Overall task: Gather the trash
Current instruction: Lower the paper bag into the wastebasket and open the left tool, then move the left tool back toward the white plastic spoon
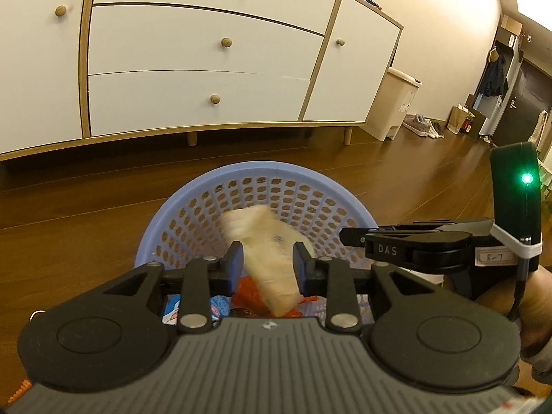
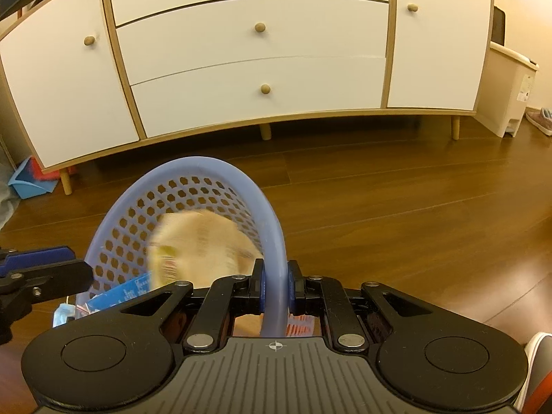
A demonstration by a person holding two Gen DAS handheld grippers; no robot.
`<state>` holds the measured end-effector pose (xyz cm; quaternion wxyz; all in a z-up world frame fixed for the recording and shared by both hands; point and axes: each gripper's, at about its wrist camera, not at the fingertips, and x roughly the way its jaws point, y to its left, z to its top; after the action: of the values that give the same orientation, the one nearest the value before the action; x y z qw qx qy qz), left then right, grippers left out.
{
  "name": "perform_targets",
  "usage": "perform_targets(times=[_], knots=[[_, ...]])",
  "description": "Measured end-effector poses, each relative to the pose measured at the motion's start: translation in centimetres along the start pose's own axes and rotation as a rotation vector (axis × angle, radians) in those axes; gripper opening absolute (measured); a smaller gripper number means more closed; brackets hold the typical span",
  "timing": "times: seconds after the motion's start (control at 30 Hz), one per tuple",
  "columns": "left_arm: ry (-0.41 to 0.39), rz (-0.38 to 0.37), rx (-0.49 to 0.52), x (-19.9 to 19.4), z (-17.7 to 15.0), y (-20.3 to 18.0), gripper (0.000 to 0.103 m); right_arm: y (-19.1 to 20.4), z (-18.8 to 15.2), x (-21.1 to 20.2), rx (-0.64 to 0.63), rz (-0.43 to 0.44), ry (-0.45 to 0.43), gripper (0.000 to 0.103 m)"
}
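Indoors, wood floor [image 2: 396,189], white sideboard [image 2: 258,69]; left gripper [image 1: 266,265] jaws spread; right gripper [image 2: 275,288] jaws pinch basket [image 1: 193,189] rim.

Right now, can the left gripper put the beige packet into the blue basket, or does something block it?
Probably yes. The left gripper is directly over the blue basket, the beige packet blurred between its open fingers. The right gripper clamps only the rim, beside the opening.

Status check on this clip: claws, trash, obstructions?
Right claw shut on basket rim. Left claw open over basket; blurred beige packet between its fingers, contact unclear. Nothing blocking.
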<state>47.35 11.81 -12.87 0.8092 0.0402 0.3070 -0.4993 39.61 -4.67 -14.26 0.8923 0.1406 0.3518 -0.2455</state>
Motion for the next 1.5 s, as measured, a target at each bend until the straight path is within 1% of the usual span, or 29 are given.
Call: perform_targets(times=[0.37, 0.47, 0.63, 1.0, 1.17, 1.37, 1.5], knots=[[0.007, 0.065, -0.037, -1.2, -0.6, 2.1, 0.026, -0.2, 0.0, 0.1, 0.010, -0.009, 0.004, 0.008], [0.005, 0.084, -0.061, -1.9, -0.8, 3.0, 0.026, -0.2, 0.0, 0.1, 0.010, -0.013, 0.005, 0.008], [0.001, 0.141, -0.094, -3.4, -1.2, 4.5, 0.026, 0.0, -0.1, 0.1, 0.007, -0.018, 0.006, 0.008], [0.012, 0.265, -0.184, -7.2, -3.6, 8.2, 0.027, 0.1, 0.0, 0.4, -0.006, -0.019, 0.011, 0.008], [0.027, 0.296, -0.211, -8.0, -4.8, 9.3, 0.027, 0.1, 0.0, 0.4, -0.012, -0.021, 0.011, 0.008], [0.045, 0.328, -0.206, -8.5, -5.7, 9.8, 0.027, 0.1, 0.0, 0.4, -0.016, -0.018, 0.014, 0.008], [0.058, 0.350, -0.221, -8.9, -6.6, 10.3, 0.027, 0.1, 0.0, 0.4, -0.016, -0.018, 0.014, 0.008]])
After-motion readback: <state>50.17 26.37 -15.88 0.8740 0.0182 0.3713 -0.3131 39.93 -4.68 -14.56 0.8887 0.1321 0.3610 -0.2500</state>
